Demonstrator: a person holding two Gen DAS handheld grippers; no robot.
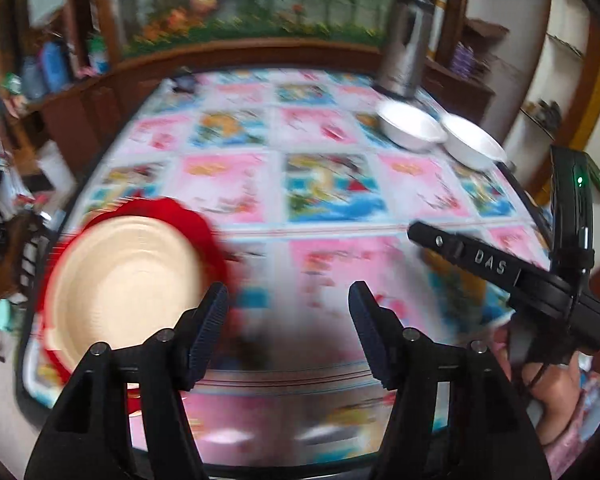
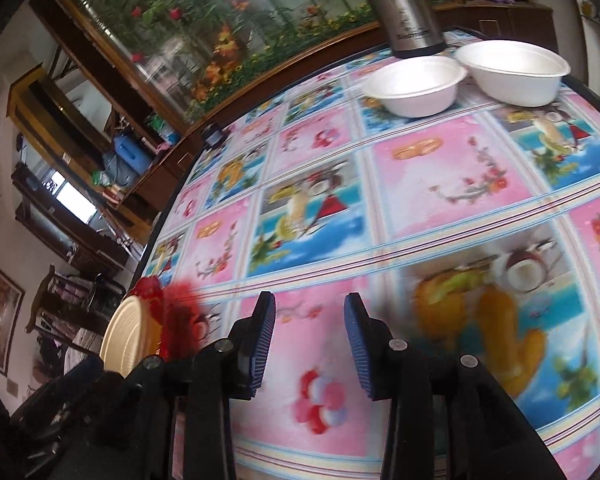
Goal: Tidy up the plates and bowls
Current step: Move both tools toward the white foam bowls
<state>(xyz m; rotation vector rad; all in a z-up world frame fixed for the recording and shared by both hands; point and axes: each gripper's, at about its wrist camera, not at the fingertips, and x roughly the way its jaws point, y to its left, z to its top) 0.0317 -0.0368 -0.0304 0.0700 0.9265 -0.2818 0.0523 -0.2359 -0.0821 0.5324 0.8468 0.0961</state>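
Note:
A beige plate [image 1: 120, 284] lies on a red scalloped plate [image 1: 184, 216] at the table's near left; the pair shows at the left edge of the right wrist view [image 2: 124, 340]. Two white bowls, one [image 1: 410, 126] beside the other [image 1: 474, 146], stand side by side at the far right, also seen in the right wrist view [image 2: 414, 86] [image 2: 514, 70]. My left gripper [image 1: 288, 300] is open and empty, just right of the plates. My right gripper [image 2: 310, 312] is open and empty over the tablecloth; it shows in the left wrist view [image 1: 420, 236].
The table [image 2: 440, 184] has a pink and blue patterned cloth. A steel thermos [image 1: 404, 44] stands behind the bowls at the far edge. Wooden cabinets and shelves with clutter surround the table.

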